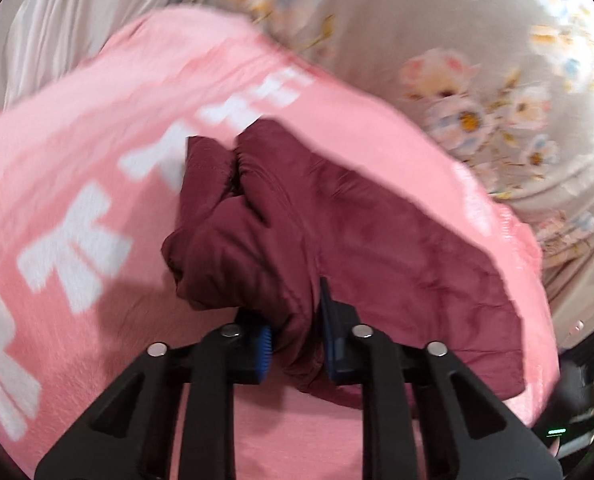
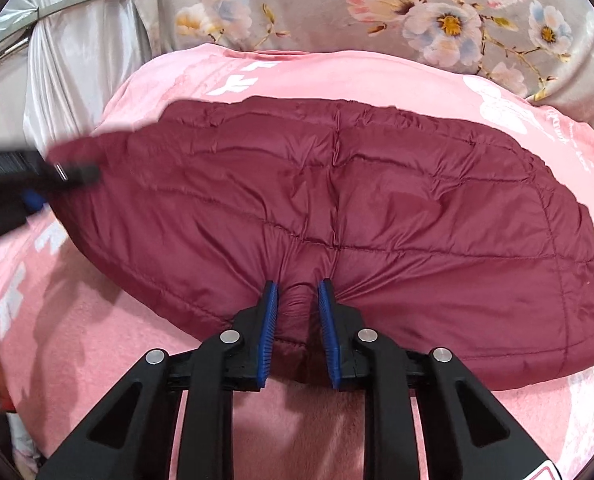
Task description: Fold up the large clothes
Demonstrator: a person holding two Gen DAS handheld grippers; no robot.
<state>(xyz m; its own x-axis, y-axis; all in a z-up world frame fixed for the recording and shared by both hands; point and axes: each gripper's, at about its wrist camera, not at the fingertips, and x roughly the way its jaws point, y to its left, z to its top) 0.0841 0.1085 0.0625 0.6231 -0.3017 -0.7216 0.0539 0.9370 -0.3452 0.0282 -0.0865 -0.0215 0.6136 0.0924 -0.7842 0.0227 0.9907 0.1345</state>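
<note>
Pink blanket (image 2: 317,420): plush, white lettering and a white print, spread as the work surface. Floral sheet (image 2: 437,20): grey, pink, white and blue blossoms, lying beyond the blanket. White curtain (image 2: 77,72): satin, hanging in folds at far left. Light: even, soft shadows on the blanket.

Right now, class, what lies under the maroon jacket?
A pink blanket with white letters lies under the jacket, on a floral sheet. The blanket's part beneath the jacket is hidden.
</note>
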